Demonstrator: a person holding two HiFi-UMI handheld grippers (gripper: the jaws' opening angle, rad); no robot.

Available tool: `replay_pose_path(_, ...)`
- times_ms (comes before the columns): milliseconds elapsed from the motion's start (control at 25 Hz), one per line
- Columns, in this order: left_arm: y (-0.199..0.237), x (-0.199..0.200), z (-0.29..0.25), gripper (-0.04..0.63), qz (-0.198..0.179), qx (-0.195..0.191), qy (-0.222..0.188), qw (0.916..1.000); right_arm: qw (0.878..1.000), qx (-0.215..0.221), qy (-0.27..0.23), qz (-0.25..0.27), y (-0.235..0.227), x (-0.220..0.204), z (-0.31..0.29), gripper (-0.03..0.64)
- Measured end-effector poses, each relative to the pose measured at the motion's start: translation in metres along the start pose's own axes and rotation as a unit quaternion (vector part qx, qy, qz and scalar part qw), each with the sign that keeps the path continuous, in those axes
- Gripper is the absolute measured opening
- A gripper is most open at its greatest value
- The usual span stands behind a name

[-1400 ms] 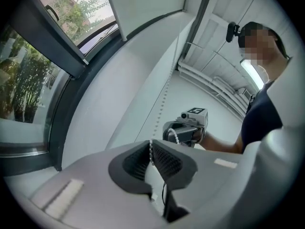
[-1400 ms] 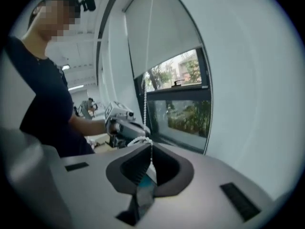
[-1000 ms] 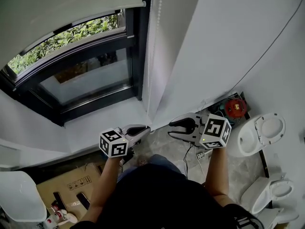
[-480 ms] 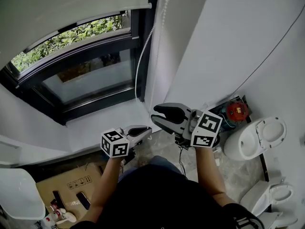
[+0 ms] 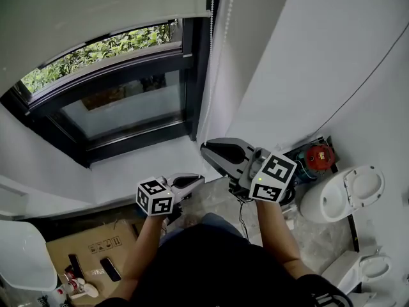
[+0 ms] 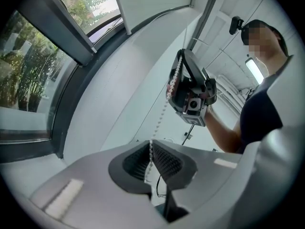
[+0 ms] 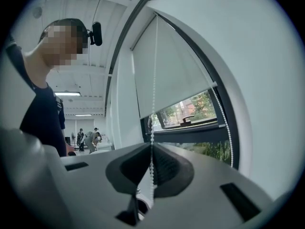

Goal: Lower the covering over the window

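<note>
White-walled washroom, window [image 5: 121, 104] with roller blind [image 5: 96, 11] covering only its upper part. Left claw [image 5: 197, 180] pinched tight on bead chain [image 6: 161, 114]; right claw [image 5: 206, 149] higher, likewise clamped on it.

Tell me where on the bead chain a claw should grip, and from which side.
Grip the chain on its straight hanging strand beside the window, coming level from the room side. It hangs thin and vertical, so a level claw should close squarely across the beads.

Window [image 5: 124, 104] left of bead chain [image 5: 211, 5]
</note>
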State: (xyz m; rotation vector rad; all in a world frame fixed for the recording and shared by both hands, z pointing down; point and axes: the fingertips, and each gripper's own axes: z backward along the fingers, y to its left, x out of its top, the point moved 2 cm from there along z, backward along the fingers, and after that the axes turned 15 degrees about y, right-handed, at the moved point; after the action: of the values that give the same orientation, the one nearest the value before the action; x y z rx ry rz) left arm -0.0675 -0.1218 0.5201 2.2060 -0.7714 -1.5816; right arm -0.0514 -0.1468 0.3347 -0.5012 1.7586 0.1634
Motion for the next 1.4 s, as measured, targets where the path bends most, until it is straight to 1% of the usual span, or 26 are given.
replay_pose_path(80, 0.0, -0.003, 0.002, 0.023, 0.001, 0.001, -0.003, 1.0, 1.0, -0.002, 0.013, 0.004, 0.001, -0.002, 0.0, 0.02)
replay_pose_path(160, 0.0, -0.01, -0.001, 0.023, -0.009, 0.006, 0.014, 0.9998, 0.999, -0.007, 0.038, 0.012, 0.0, -0.009, -0.003, 0.018)
replay_pose_path(240, -0.002, -0.018, -0.005, 0.023, -0.02, -0.004, 0.025, 0.9995, 0.999, -0.008, 0.05, 0.01, -0.001, -0.018, -0.005, 0.017)
replay_pose_path(360, -0.003, -0.023, -0.003, 0.023, 0.005, -0.024, 0.006, 0.9997, 0.999, -0.015, 0.05, 0.003, -0.003, -0.024, -0.002, 0.015)
replay_pose_path(400, -0.001, -0.025, -0.003, 0.023, 0.01, -0.023, 0.009, 0.9997, 0.998, -0.024, 0.061, 0.008, -0.006, -0.028, -0.003, 0.015)
replay_pose_path(480, 0.002, -0.033, -0.006, 0.023, 0.008, -0.015, 0.031, 0.9994, 0.995, -0.037, 0.087, 0.014, -0.011, -0.04, -0.005, 0.015)
replay_pose_path(520, 0.002, -0.036, -0.007, 0.025, 0.009, -0.015, 0.037, 0.9992, 0.995, -0.038, 0.089, 0.009, -0.013, -0.044, -0.005, 0.015)
replay_pose_path(640, -0.001, -0.038, -0.009, 0.023, 0.027, -0.029, 0.023, 0.9989, 0.996, -0.04, 0.077, -0.004, -0.014, -0.047, -0.001, 0.015)
replay_pose_path(800, 0.0, -0.037, -0.007, 0.025, 0.039, -0.037, 0.005, 0.9985, 0.994, -0.035, 0.099, 0.007, -0.016, -0.05, -0.006, 0.012)
replay_pose_path(1120, 0.001, -0.039, -0.001, 0.025, 0.035, -0.037, -0.001, 0.9987, 0.994, -0.027, 0.106, 0.006, -0.013, -0.052, -0.017, 0.014)
replay_pose_path(1160, 0.0, -0.039, -0.001, 0.025, 0.034, -0.038, -0.002, 0.9987, 0.993, -0.029, 0.113, 0.006, -0.014, -0.055, -0.019, 0.012)
replay_pose_path(1280, 0.001, -0.039, 0.0, 0.025, 0.026, -0.036, -0.001, 0.999, 0.985, -0.04, 0.164, 0.018, -0.017, -0.079, -0.028, 0.012)
replay_pose_path(1320, 0.001, -0.039, 0.0, 0.025, 0.024, -0.035, -0.001, 0.9991, 0.984, -0.04, 0.174, 0.015, -0.017, -0.088, -0.031, 0.012)
replay_pose_path(1400, 0.0, -0.039, 0.002, 0.025, 0.022, -0.036, -0.002, 0.9991, 0.984, -0.034, 0.175, -0.005, -0.016, -0.1, -0.034, 0.012)
